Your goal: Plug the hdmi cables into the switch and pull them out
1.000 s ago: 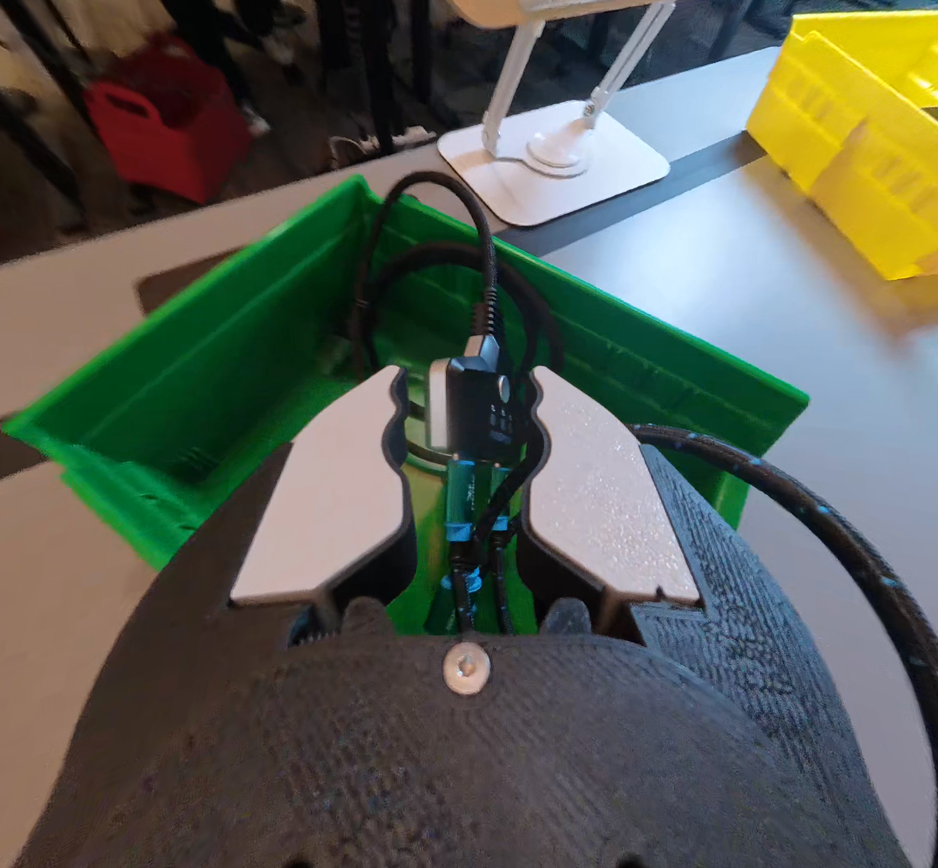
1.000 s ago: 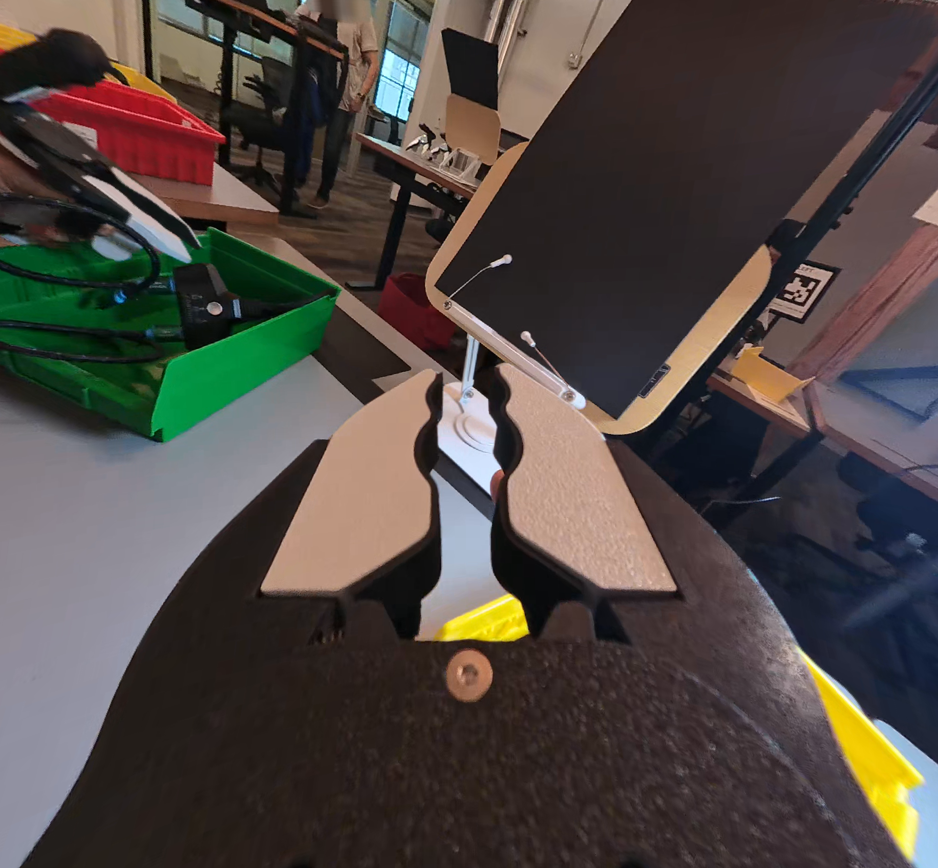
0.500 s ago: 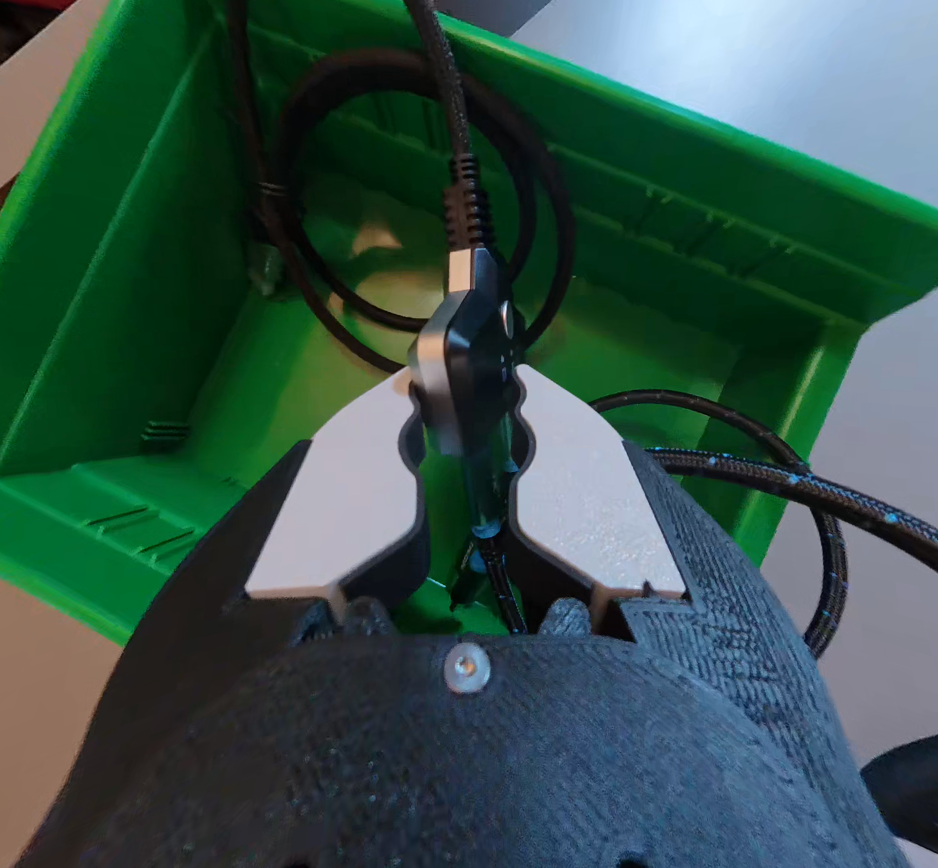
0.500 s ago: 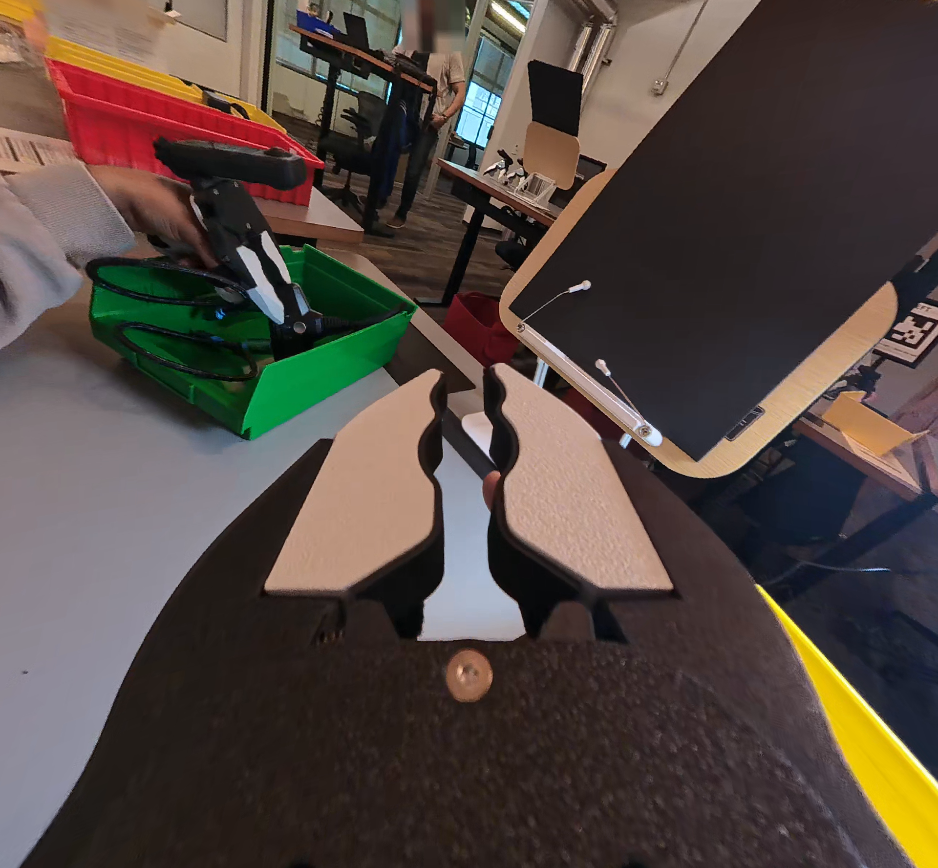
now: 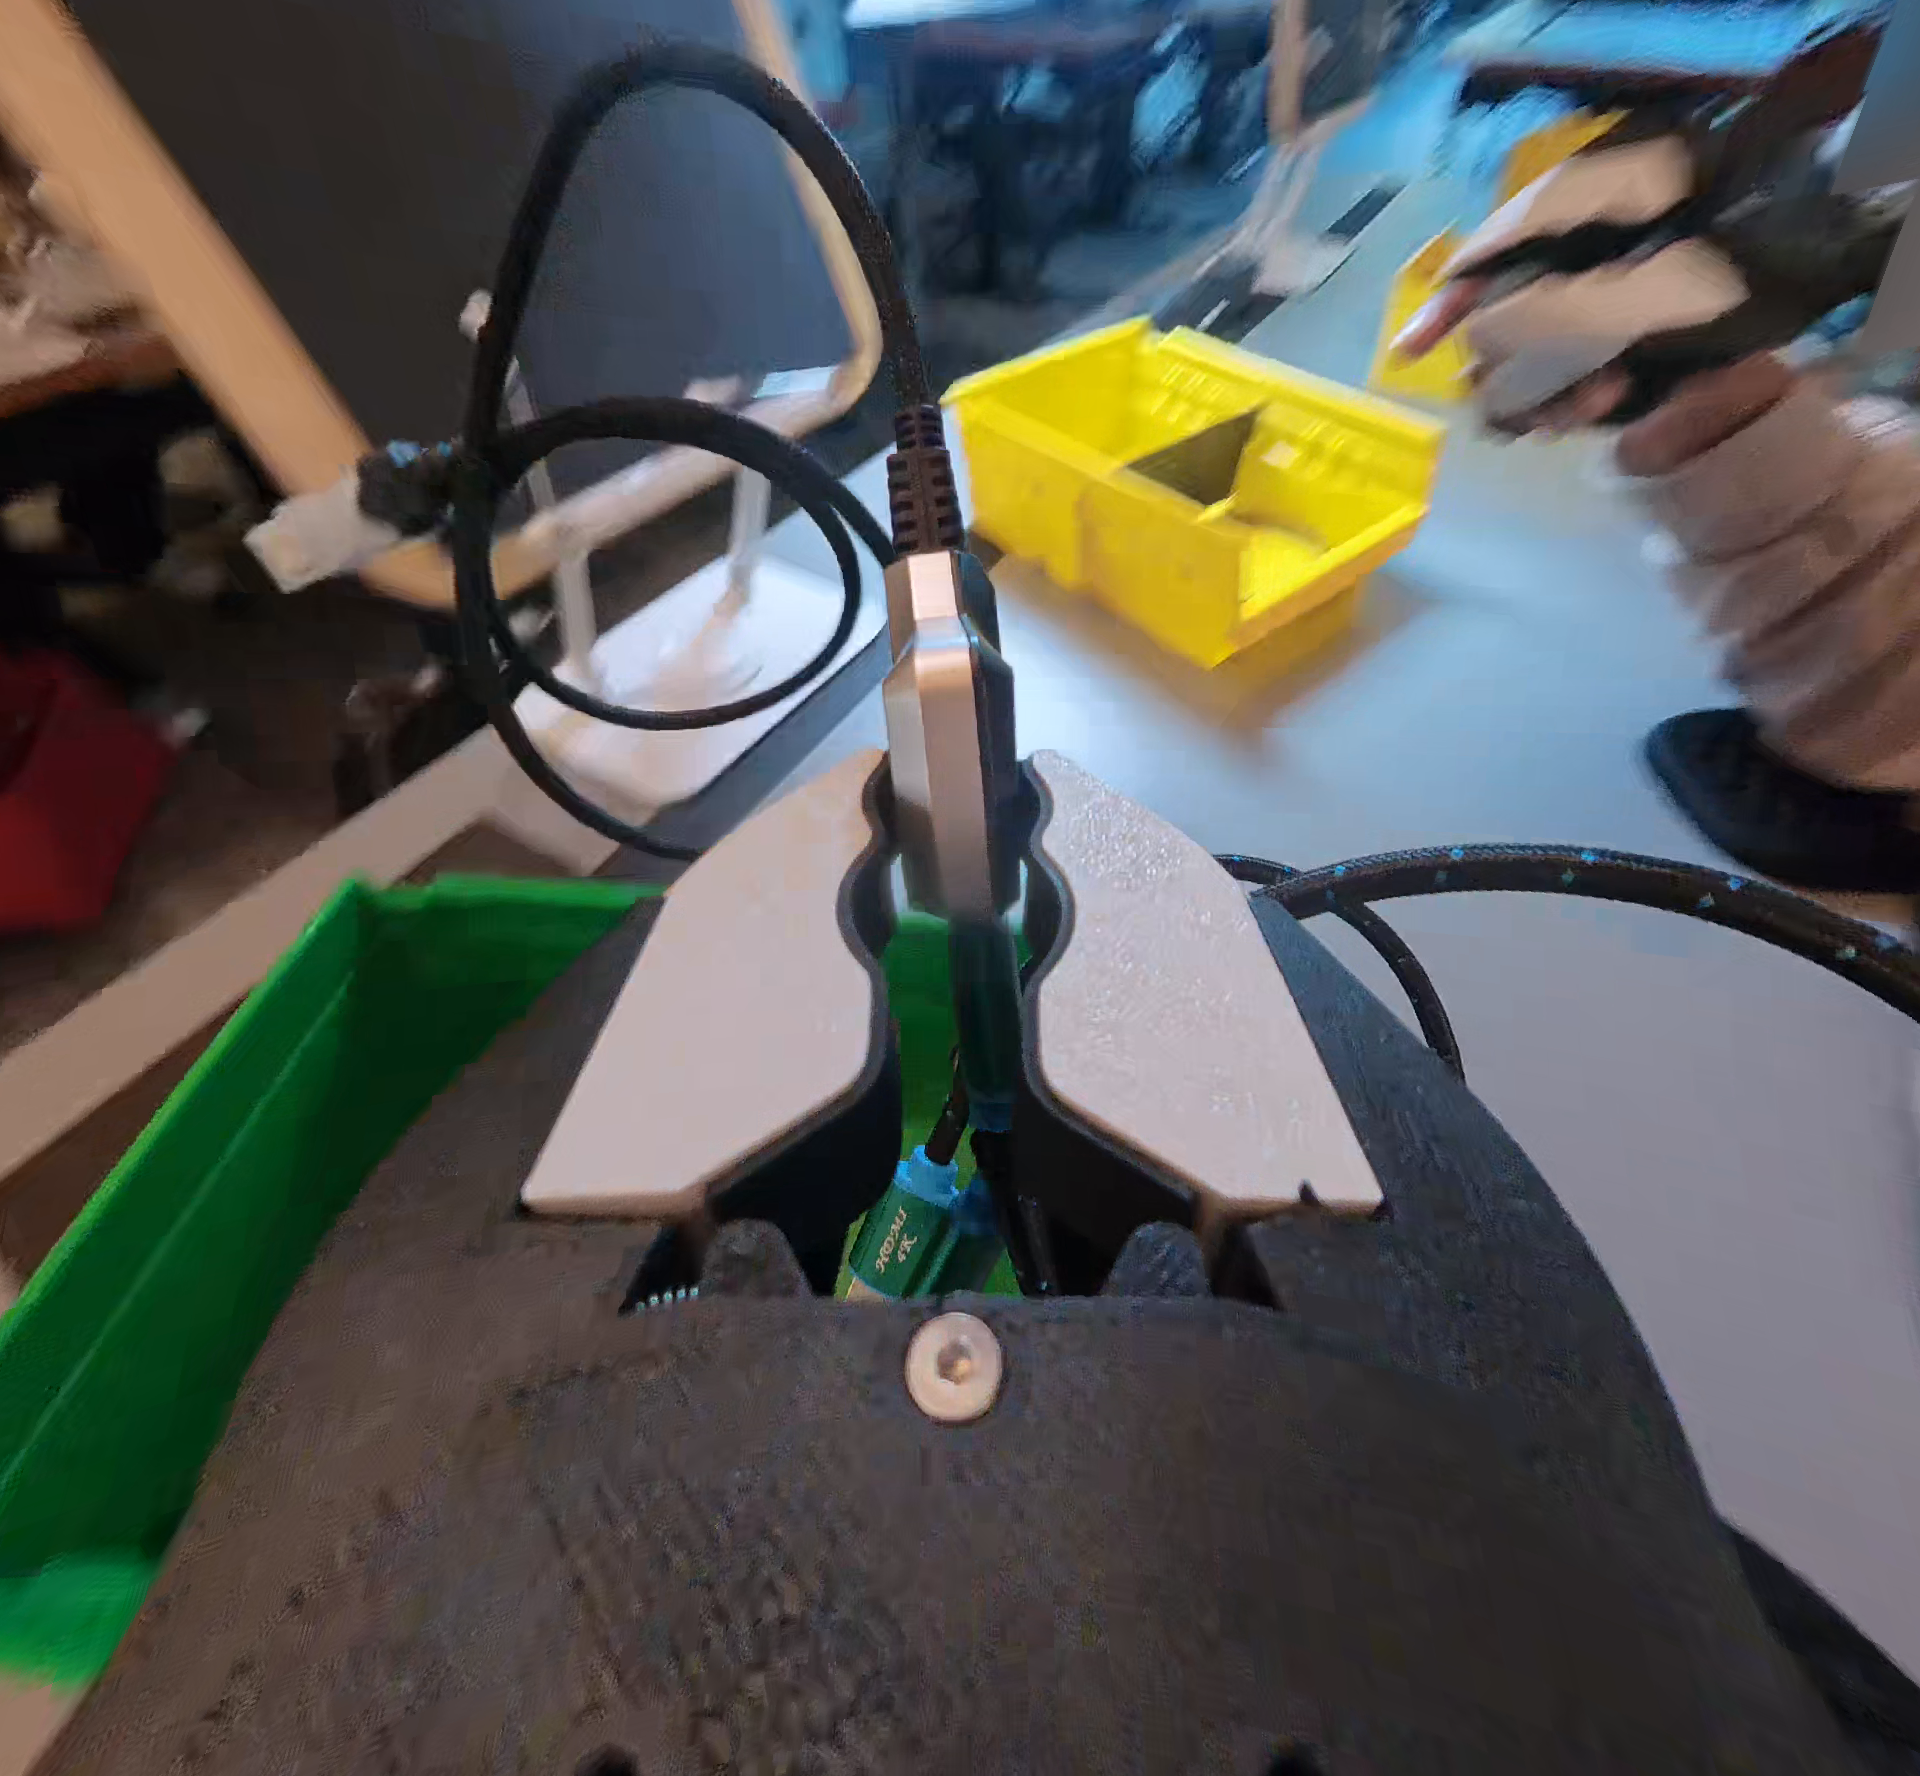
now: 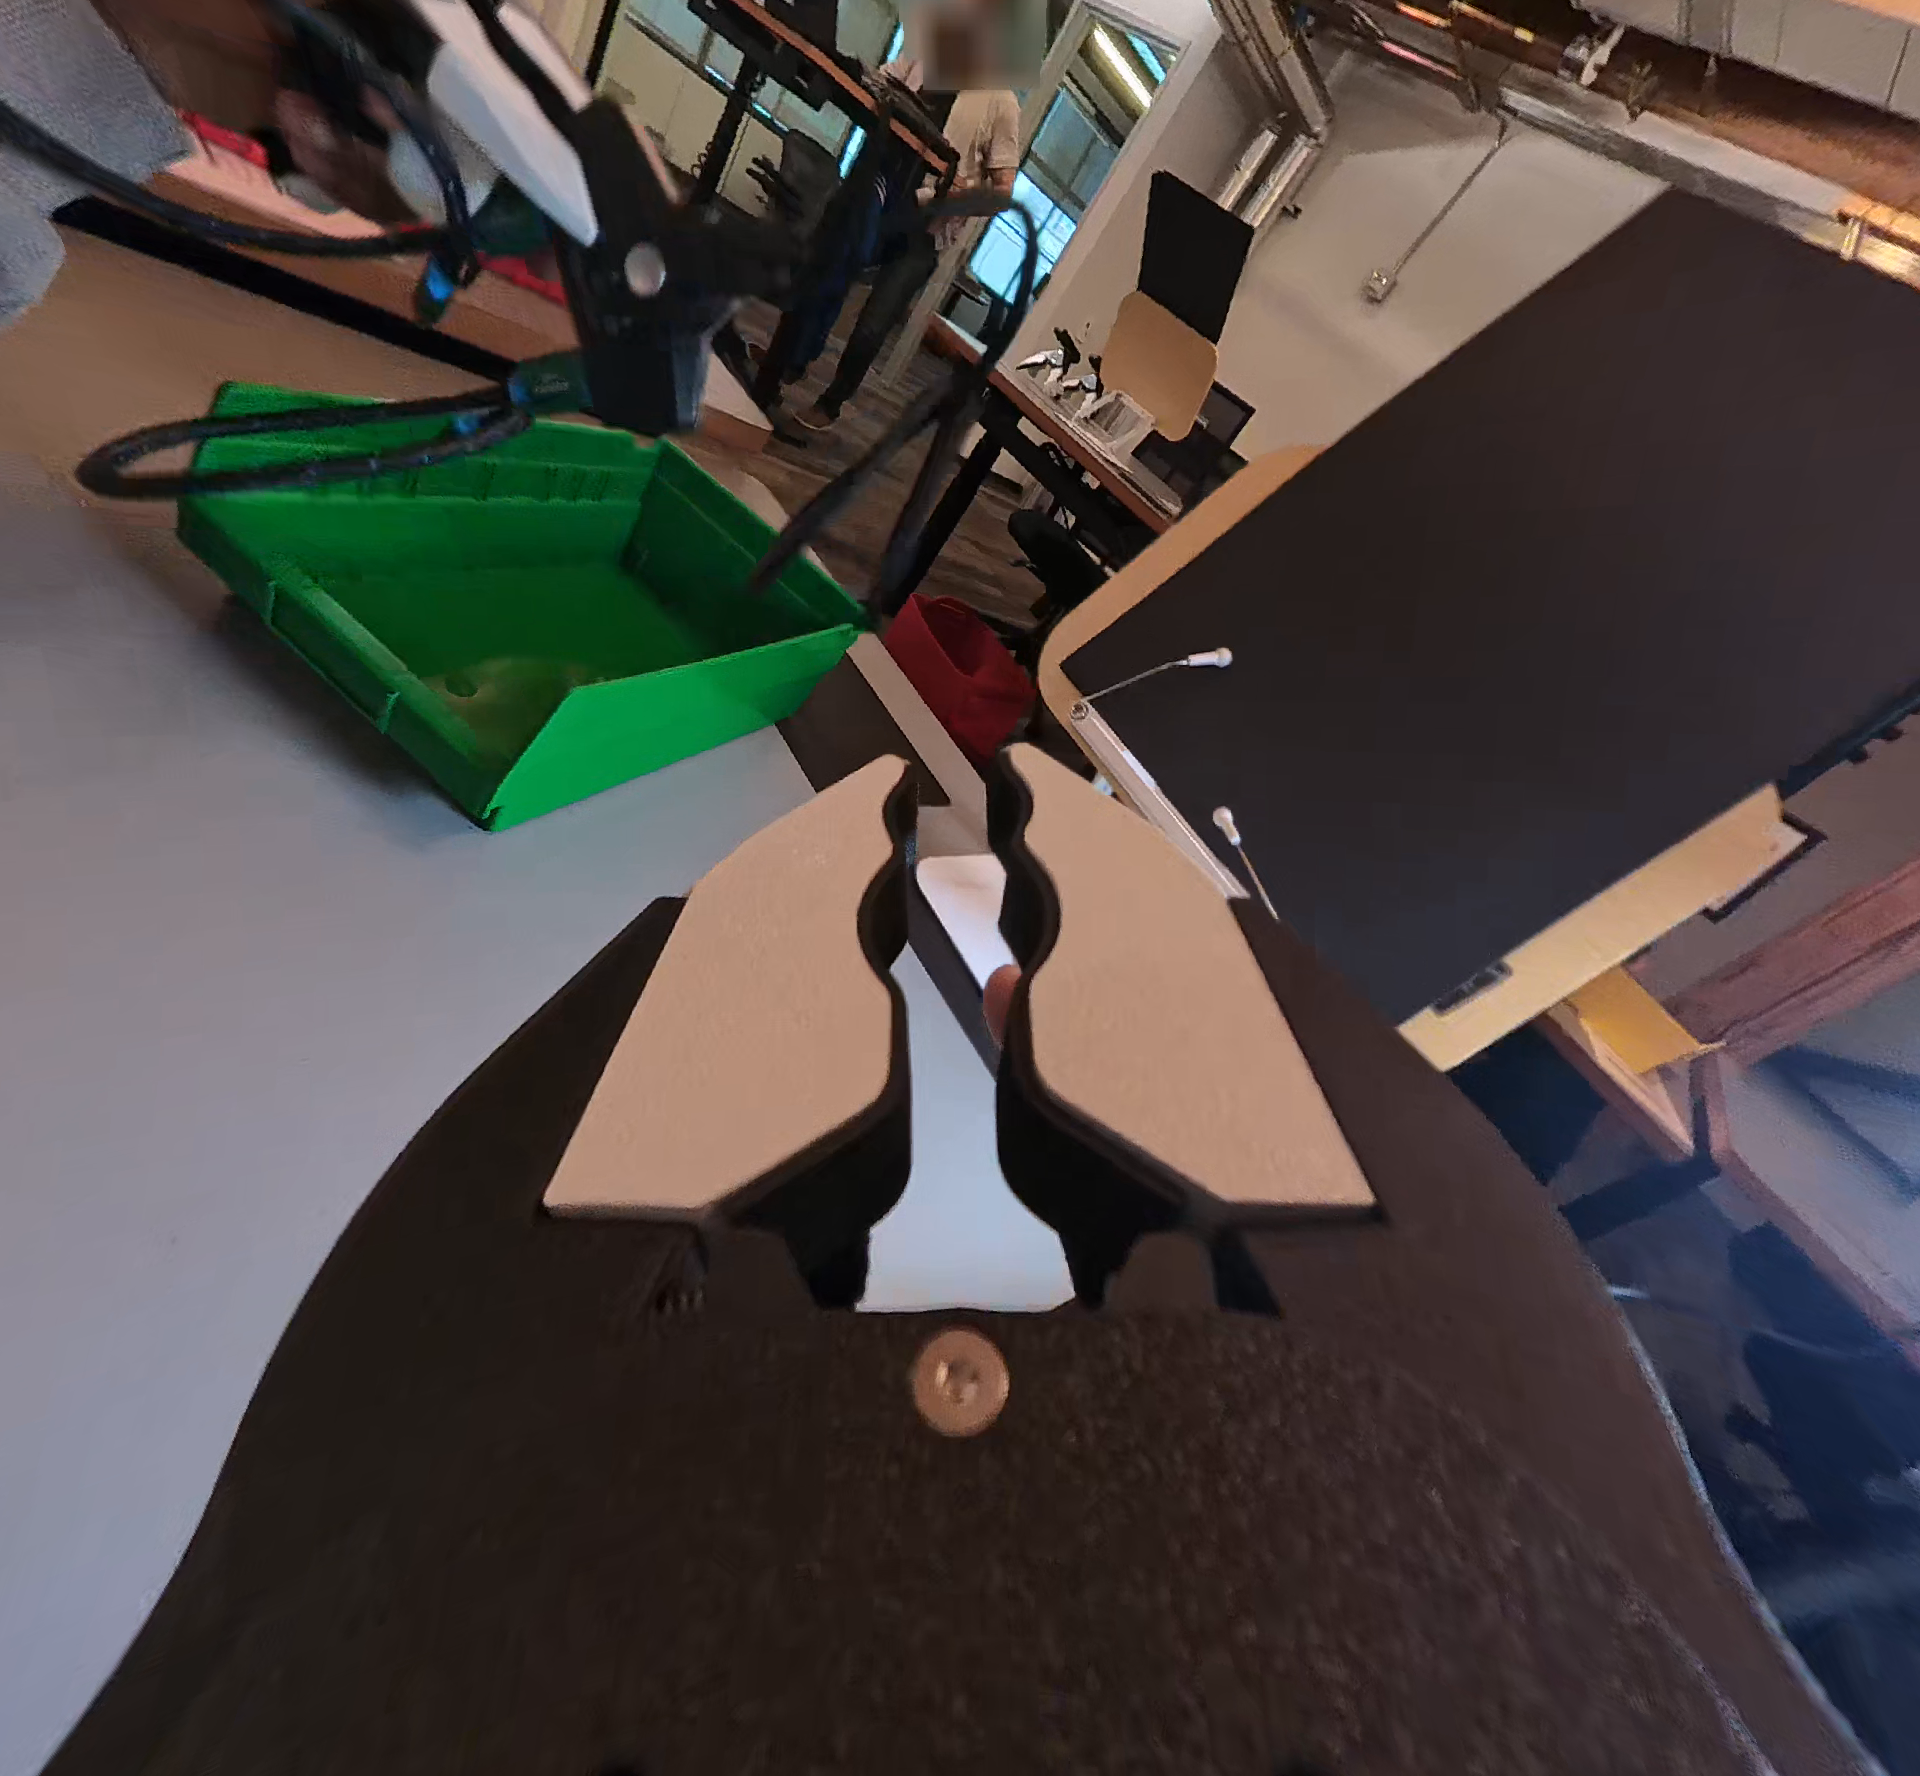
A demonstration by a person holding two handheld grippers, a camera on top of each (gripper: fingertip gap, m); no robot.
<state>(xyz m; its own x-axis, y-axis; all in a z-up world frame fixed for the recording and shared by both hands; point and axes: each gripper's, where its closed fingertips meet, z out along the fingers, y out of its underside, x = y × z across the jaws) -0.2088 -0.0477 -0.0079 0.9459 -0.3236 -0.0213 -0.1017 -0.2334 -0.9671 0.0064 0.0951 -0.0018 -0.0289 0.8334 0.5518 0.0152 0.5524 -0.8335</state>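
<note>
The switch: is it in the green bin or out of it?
Out. The left gripper holds the switch in the air; in the right wrist view it hangs above the green bin, cables trailing.

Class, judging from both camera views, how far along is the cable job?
Done: cables already sit plugged into the switch. In hand: the left tool grips the switch, lifted above the green bin. Left: pulling the cables out; the right tool holds nothing.

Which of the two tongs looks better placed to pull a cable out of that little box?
Probably the right tongs: they hold nothing, while the left tongs are clamped on the small black-and-silver switch box, steadying it with its braided black cables attached.
</note>
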